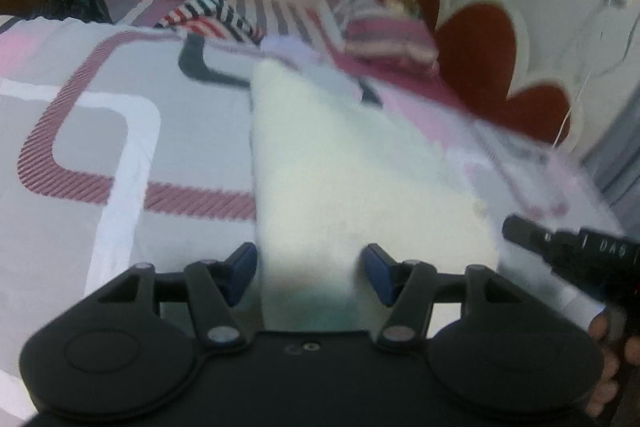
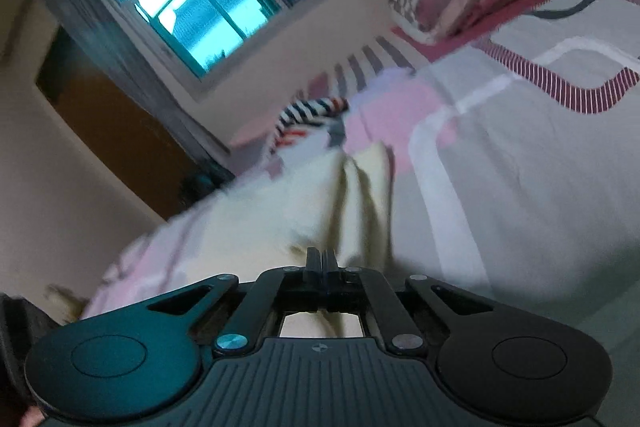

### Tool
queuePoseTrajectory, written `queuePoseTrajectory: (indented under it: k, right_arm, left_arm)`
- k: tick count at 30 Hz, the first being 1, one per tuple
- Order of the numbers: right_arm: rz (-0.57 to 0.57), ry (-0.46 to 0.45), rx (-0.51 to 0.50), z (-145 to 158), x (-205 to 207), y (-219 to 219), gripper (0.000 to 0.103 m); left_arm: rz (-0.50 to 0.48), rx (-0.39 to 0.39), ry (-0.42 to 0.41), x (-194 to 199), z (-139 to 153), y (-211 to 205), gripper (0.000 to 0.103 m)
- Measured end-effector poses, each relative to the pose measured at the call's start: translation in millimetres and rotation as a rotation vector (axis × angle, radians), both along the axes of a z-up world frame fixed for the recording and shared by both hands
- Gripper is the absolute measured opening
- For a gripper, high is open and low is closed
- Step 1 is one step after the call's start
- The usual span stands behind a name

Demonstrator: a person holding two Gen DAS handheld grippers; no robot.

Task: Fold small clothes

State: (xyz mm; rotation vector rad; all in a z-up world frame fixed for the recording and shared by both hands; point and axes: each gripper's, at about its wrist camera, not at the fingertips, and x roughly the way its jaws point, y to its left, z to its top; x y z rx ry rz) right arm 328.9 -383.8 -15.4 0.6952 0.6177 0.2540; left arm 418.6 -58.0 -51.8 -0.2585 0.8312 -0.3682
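Cream cloth (image 1: 340, 163) lies on the bed (image 1: 80, 99), a long flat panel running away from the left tool (image 1: 308, 269), whose blue-padded fingers (image 1: 242, 267) stand spread either side of its near edge, released. Right tool (image 2: 322, 259) is clenched on a gathered, creased bit of the same cloth (image 2: 320, 195). Striped garment (image 1: 212, 15) sits farther back, well apart; pink folded pile (image 1: 388, 39) near the red headboard (image 1: 480, 39).

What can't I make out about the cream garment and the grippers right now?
- Cream cloth garment: its type; motion blur, left wrist view.
- Its near edge: hidden behind the open left gripper.
- Right gripper: closed at the cloth's edge; pinch unclear, blurred.
- Striped clothes: too blurred to identify.
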Motion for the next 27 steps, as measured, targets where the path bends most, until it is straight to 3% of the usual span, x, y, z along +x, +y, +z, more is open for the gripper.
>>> queuePoseTrajectory:
  k: [1,2,3,8,13,16,17,22,27]
  right_arm:
    - [0.0,-0.014,-0.007,3.9,0.9,0.4,0.018]
    - [0.012,-0.025,-0.012,7.8,3.4,1.7,0.042]
    - [0.03,-0.04,-0.012,11.3,7.6,4.9,0.043]
    - [0.098,-0.015,-0.004,10.6,34.8,15.3,0.043]
    - [0.149,0.109,-0.04,-11.8,60.7,28.1,0.043]
    - [0.204,0.094,-0.053,-12.2,68.3,36.7,0.041]
    - [0.219,0.089,-0.077,-12.5,70.2,40.6,0.017]
    - [0.223,-0.005,-0.283,4.7,56.1,64.8,0.014]
    - [0.18,-0.018,-0.298,14.2,35.0,57.5,0.013]
  left_arm:
    - [0.016,-0.019,-0.008,0.4,2.4,5.0,0.058]
    - [0.03,-0.04,-0.017,0.5,4.6,9.9,0.058]
    - [0.041,-0.062,-0.024,0.3,6.1,13.2,0.058]
    - [0.087,-0.109,-0.031,-6.5,9.0,20.4,0.058]
    - [0.116,-0.018,0.057,3.0,-11.7,17.3,0.06]
    - [0.109,-0.023,0.05,1.4,-17.1,23.9,0.061]
    - [0.103,-0.014,0.051,1.9,-15.5,23.5,0.061]
    - [0.121,-0.05,0.019,7.9,-0.1,29.0,0.06]
    - [0.046,-0.008,0.028,20.8,4.5,10.8,0.065]
